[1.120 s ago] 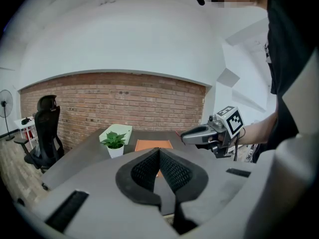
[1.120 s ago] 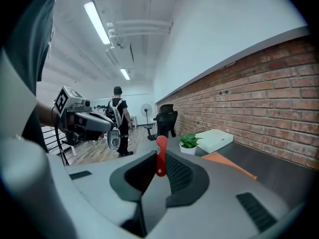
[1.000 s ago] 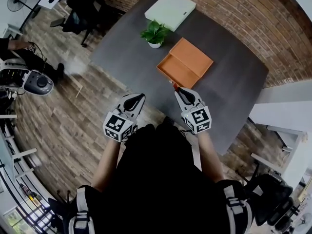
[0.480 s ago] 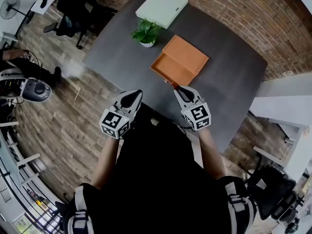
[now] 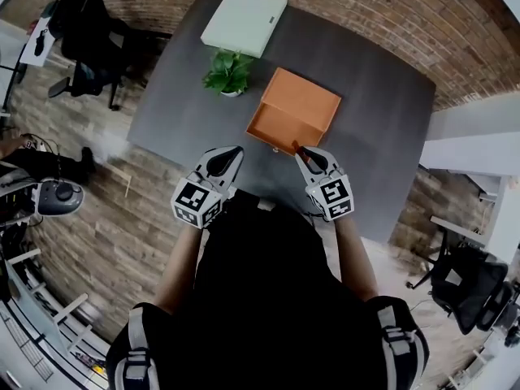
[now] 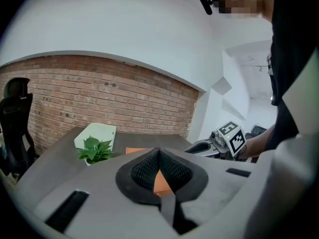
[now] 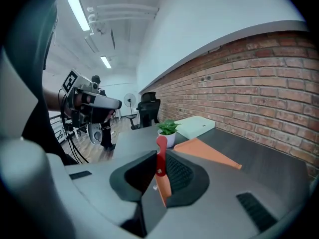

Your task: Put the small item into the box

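1. A black chair (image 5: 81, 23) stands on the wood floor, at 9 o'clock of the table's (image 5: 382, 136) far end.
2. The left gripper (image 5: 230, 154) is held over the table's near edge, pointing towards 1 o'clock. Its jaws are pressed together with nothing between them; the orange seen past them in the left gripper view is the box behind.
3. A potted plant (image 5: 227, 71) sits on the table at 12 o'clock of the left gripper, with a white case (image 5: 244, 19) at 12 o'clock of the plant, close by it.
4. The orange box (image 5: 292, 112) lies open on the table, at 4 o'clock of the plant and near it.
5. The right gripper (image 5: 302, 153) points towards 11 o'clock, its tips just beside the box's near rim. Its jaws pinch the item (image 7: 160, 156), a thin red piece standing upright between the pads. The item's end pokes out at the box's near rim; whether it touches cannot be told.
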A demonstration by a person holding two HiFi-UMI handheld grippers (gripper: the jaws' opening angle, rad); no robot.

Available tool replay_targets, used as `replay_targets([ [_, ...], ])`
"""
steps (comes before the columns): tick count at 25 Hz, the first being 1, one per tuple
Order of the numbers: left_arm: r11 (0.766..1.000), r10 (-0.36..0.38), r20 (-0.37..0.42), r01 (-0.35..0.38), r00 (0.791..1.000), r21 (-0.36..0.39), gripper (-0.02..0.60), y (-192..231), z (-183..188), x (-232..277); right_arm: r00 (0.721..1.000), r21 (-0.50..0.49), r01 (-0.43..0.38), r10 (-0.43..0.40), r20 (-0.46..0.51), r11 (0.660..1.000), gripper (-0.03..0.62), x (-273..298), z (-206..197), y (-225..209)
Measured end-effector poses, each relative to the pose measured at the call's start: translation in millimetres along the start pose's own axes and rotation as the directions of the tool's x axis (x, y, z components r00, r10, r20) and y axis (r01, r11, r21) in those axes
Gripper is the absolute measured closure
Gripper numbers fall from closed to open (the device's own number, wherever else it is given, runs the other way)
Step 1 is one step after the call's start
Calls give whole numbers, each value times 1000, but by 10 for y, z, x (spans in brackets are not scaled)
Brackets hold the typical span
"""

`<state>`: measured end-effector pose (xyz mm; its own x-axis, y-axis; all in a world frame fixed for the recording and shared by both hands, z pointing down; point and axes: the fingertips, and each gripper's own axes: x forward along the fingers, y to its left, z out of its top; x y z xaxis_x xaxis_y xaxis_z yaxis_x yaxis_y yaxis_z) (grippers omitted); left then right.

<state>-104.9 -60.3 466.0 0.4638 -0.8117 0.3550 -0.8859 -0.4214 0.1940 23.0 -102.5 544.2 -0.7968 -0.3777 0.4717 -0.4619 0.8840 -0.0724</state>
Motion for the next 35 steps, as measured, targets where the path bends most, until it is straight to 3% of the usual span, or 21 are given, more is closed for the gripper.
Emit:
replay_targets([
  [6,994,-105,-40,105,994,-1,560,390,-38,139,995,63,98,-95,-40,993,525,216,-22,-22],
  [16,962,-266,-89,270,960,36,560,653,-68,394,970,143,237,-227,-82,961,525,435,-74,-15],
  [29,933,-351,-113,358,930,45,560,812,-164,415,949,161,310,-294,-117,937,525,577,-113,54],
  [35,929,-362,-107,368,926,42,560,877,-181,416,944,155,320,-301,-132,935,525,650,-143,70],
])
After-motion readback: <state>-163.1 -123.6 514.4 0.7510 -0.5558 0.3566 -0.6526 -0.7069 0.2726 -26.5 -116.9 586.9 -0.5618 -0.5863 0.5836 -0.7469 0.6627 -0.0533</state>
